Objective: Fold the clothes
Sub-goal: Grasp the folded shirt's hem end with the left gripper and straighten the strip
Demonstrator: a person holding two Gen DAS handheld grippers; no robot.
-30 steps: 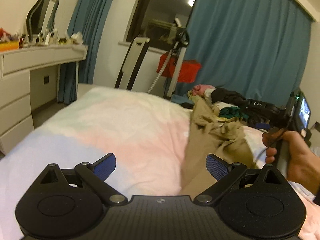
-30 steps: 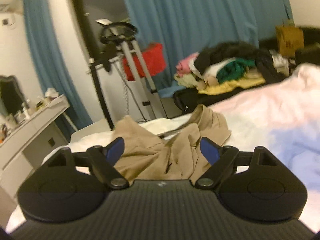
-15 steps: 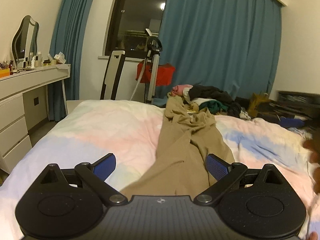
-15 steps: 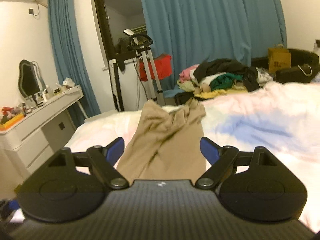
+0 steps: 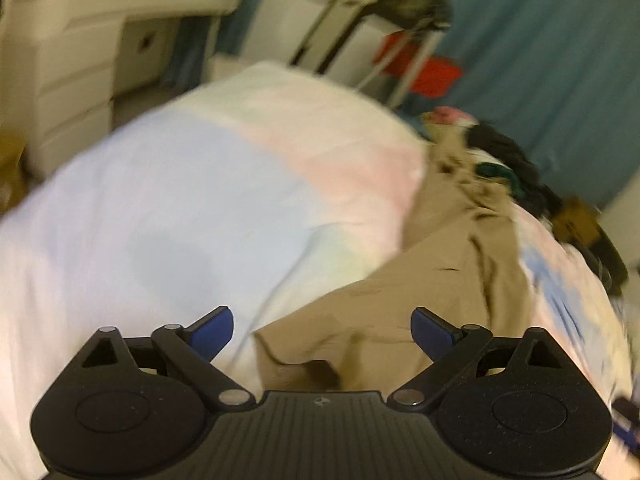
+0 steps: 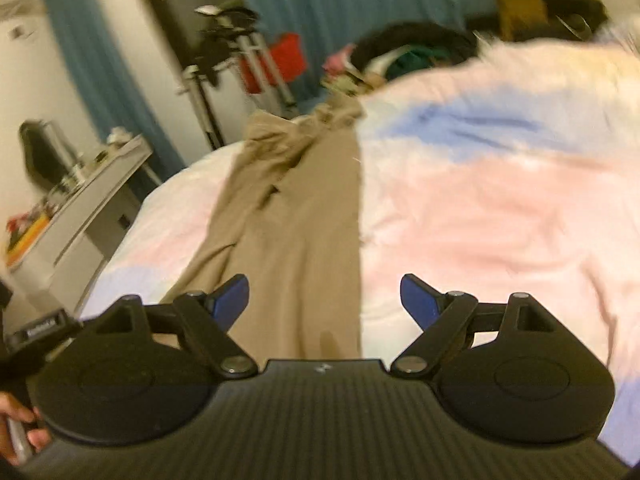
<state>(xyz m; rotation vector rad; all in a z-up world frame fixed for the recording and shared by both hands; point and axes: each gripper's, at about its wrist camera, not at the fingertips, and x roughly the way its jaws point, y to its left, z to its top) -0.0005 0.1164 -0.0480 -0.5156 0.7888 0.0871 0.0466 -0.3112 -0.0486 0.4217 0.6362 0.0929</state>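
Observation:
Tan trousers (image 5: 432,280) lie lengthwise on the pastel bed cover (image 5: 192,208), waist end bunched at the far edge, leg ends near me. My left gripper (image 5: 322,330) is open and empty, just above the near leg end. In the right wrist view the trousers (image 6: 296,216) run away from me over the bed cover (image 6: 500,208). My right gripper (image 6: 322,300) is open and empty above the near leg ends, with the right edge of the cloth between its fingers. Both views are blurred.
A pile of mixed clothes (image 6: 404,52) sits past the bed's far edge. A white dresser (image 5: 80,52) stands to the left. A metal stand with a red box (image 6: 276,60) and blue curtains (image 5: 552,64) are behind the bed.
Both grippers have dipped down and closer toward the near leg ends of the trousers. The left view has swung left and tilted. Both stay open.

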